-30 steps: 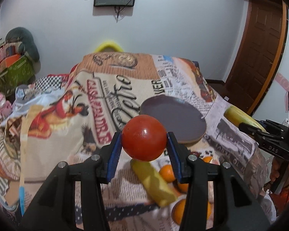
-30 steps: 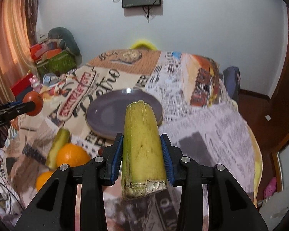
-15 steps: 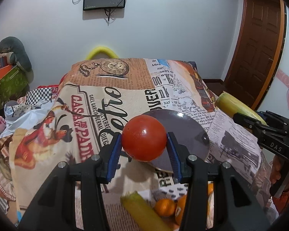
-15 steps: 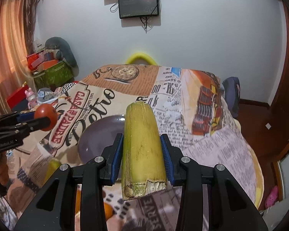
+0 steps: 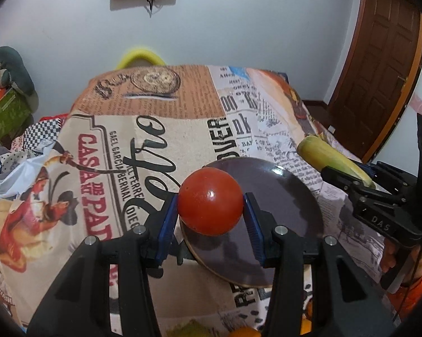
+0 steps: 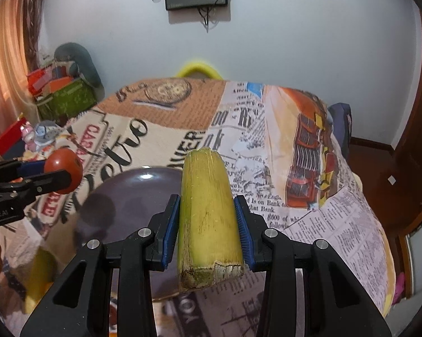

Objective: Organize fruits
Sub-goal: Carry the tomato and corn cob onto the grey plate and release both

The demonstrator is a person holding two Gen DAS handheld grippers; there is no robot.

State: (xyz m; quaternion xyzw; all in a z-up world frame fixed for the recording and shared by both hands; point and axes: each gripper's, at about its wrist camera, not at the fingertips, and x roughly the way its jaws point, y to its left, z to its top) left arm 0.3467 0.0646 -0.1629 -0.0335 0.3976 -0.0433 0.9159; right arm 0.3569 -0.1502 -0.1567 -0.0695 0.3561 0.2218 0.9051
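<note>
Corn (image 6: 211, 213) sits clamped in your right gripper (image 6: 208, 233), blue pads pressed on both sides. Its long axis runs along the fingers, cut stalk end near you, tapered tip pointing far, over the near right edge of the purple plate (image 6: 132, 193). Your left gripper (image 5: 211, 220) is closed on the red tomato (image 5: 211, 200), held above the plate's left rim. Plate lies flat on the printed tablecloth (image 5: 104, 151). Versus a second ago: both grippers sit farther along the table, the plate now directly under them, and the loose oranges and second corn near you have nearly slid out of view at the bottom. Grips unchanged.
</note>
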